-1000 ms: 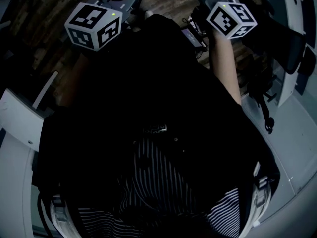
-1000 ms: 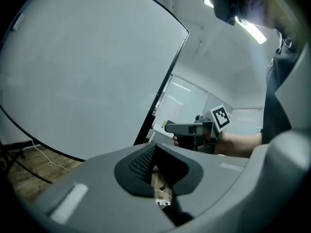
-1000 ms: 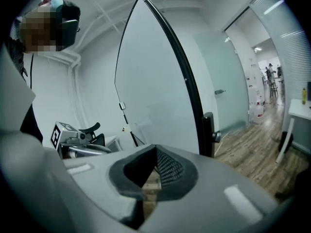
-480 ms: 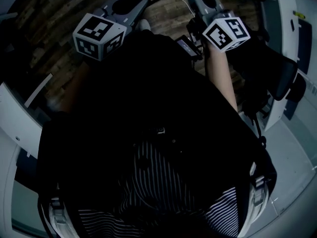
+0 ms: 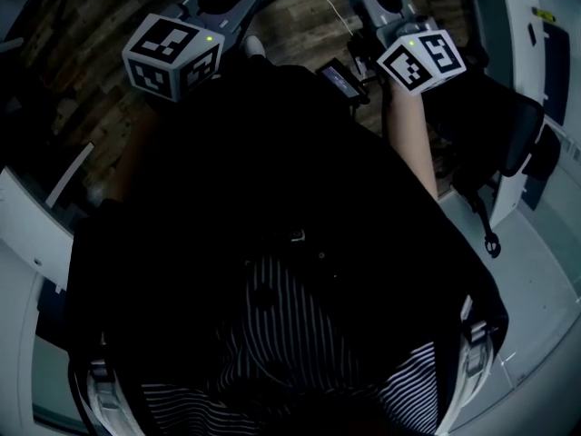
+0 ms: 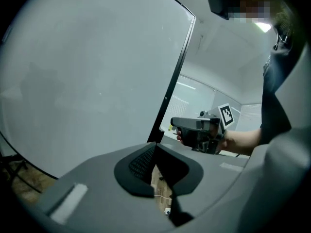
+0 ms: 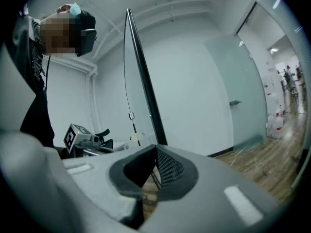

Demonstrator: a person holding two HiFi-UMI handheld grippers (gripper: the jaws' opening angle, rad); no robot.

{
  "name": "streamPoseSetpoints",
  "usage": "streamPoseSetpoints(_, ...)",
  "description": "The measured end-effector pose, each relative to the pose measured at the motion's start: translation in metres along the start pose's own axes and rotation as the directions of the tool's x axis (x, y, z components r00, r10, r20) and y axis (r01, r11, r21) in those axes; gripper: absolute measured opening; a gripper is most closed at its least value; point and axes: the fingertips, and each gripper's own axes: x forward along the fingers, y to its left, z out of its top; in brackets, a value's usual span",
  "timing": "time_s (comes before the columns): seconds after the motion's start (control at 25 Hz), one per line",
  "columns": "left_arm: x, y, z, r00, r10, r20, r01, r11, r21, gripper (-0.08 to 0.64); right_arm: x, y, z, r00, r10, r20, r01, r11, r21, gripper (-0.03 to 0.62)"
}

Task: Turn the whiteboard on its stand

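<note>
In the left gripper view the whiteboard (image 6: 87, 72) fills the left side, pale and blank, with a black frame edge (image 6: 175, 81) slanting down to my left gripper (image 6: 155, 152). That gripper's jaws look shut. Whether they touch the frame I cannot tell. In the right gripper view the board shows nearly edge-on as a thin black frame (image 7: 141, 76), which drops behind my right gripper (image 7: 155, 152). Its jaws are shut with nothing between the pads. Each gripper sees the other across the board's edge: right gripper (image 6: 197, 130), left gripper (image 7: 85, 140). The head view shows both marker cubes (image 5: 171, 53) (image 5: 420, 59) held out in front.
Wood floor lies underfoot (image 5: 300, 21). A dark office chair (image 5: 495, 125) and a white panel (image 5: 526, 53) stand at the right, another white panel (image 5: 27, 234) at the left. A frosted glass door (image 7: 243, 91) is past the board. The person's dark clothing hides most of the head view.
The surroundings have swung round in the head view: the chair and the white panels have shifted. Both grippers stay held out in front, and the right cube sits a little lower in the picture.
</note>
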Motion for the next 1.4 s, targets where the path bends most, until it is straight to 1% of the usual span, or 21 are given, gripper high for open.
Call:
streamPoseSetpoints(0.12, 0.002, 0.004, -0.001, 1.000, 0.004, -0.003, -0.004, 1.000, -0.021, 0.002, -0.001, -0.011, 0.007, 1.000, -0.019, 0.018, 0.019, 1.000, 0.000, 0.005)
streamPoseSetpoints(0.24, 0.004, 0.004, -0.006, 1.000, 0.011, -0.010, -0.011, 0.999, -0.034, 0.002, -0.006, -0.019, 0.013, 0.999, -0.019, 0.034, 0.019, 1.000, -0.006, 0.051)
streamPoseSetpoints(0.36, 0.008, 0.007, -0.011, 1.000, 0.022, -0.013, -0.023, 0.999, -0.042, 0.002, -0.003, -0.030, 0.017, 0.999, -0.016, 0.046, 0.017, 1.000, -0.013, 0.119)
streamPoseSetpoints(0.4, 0.008, 0.008, -0.012, 1.000, 0.026, -0.014, -0.026, 0.999, -0.044, 0.002, -0.001, -0.031, 0.019, 0.999, -0.014, 0.043, 0.015, 1.000, -0.023, 0.143)
streamPoseSetpoints(0.48, 0.006, 0.007, -0.013, 0.999, 0.031, -0.016, -0.032, 0.998, -0.046, 0.002, 0.002, -0.030, 0.024, 0.999, -0.009, 0.035, 0.011, 0.998, -0.057, 0.170)
streamPoseSetpoints(0.52, 0.004, 0.006, -0.013, 0.999, 0.034, -0.018, -0.034, 0.998, -0.047, 0.002, 0.002, -0.029, 0.027, 1.000, -0.008, 0.030, 0.011, 0.997, -0.074, 0.172)
streamPoseSetpoints(0.6, 0.003, 0.005, -0.014, 0.999, 0.037, -0.019, -0.038, 0.998, -0.051, 0.002, -0.001, -0.033, 0.030, 0.999, -0.015, 0.028, 0.017, 0.996, -0.087, 0.207)
streamPoseSetpoints(0.76, 0.001, 0.006, -0.017, 0.999, 0.046, -0.021, -0.047, 0.997, -0.063, 0.002, -0.011, -0.035, 0.039, 0.998, 0.007, 0.069, -0.003, 0.998, -0.056, 0.218)
streamPoseSetpoints(0.84, 0.001, 0.006, -0.019, 0.999, 0.049, -0.024, -0.050, 0.996, -0.069, 0.002, -0.005, -0.027, 0.040, 0.998, 0.028, 0.059, -0.022, 0.996, -0.089, 0.237)
streamPoseSetpoints(0.92, 0.000, 0.006, -0.020, 0.998, 0.050, -0.024, -0.052, 0.996, -0.074, 0.002, 0.007, -0.019, 0.037, 0.999, 0.039, 0.029, -0.035, 0.990, -0.137, 0.257)
streamPoseSetpoints(0.96, -0.001, 0.007, -0.020, 0.998, 0.052, -0.024, -0.054, 0.996, -0.076, 0.002, 0.014, -0.017, 0.035, 0.999, 0.035, 0.014, -0.032, 0.988, -0.149, 0.259)
streamPoseSetpoints(1.04, -0.005, 0.010, -0.023, 0.998, 0.058, -0.027, -0.060, 0.995, -0.080, 0.002, 0.028, -0.020, 0.030, 1.000, 0.002, -0.005, -0.003, 0.989, -0.146, 0.259)
streamPoseSetpoints(1.16, -0.013, 0.012, -0.028, 0.997, 0.075, -0.037, -0.078, 0.993, -0.086, 0.002, 0.042, -0.018, 0.025, 0.999, -0.036, -0.012, 0.033, 0.986, -0.162, 0.259)
streamPoseSetpoints(1.24, -0.019, 0.015, -0.030, 0.996, 0.086, -0.038, -0.089, 0.992, -0.088, 0.002, 0.048, -0.014, 0.023, 0.999, -0.044, -0.015, 0.041, 0.981, -0.188, 0.199)
streamPoseSetpoints(1.36, -0.027, 0.019, -0.030, 0.994, 0.104, -0.035, -0.107, 0.990, -0.097, 0.002, 0.058, -0.005, 0.019, 1.000, -0.012, -0.016, 0.009, 0.984, -0.176, 0.143)
streamPoseSetpoints(1.4, -0.028, 0.019, -0.030, 0.994, 0.108, -0.033, -0.111, 0.989, -0.099, 0.002, 0.059, -0.001, 0.019, 1.000, -0.002, -0.018, -0.001, 0.983, -0.186, 0.119)
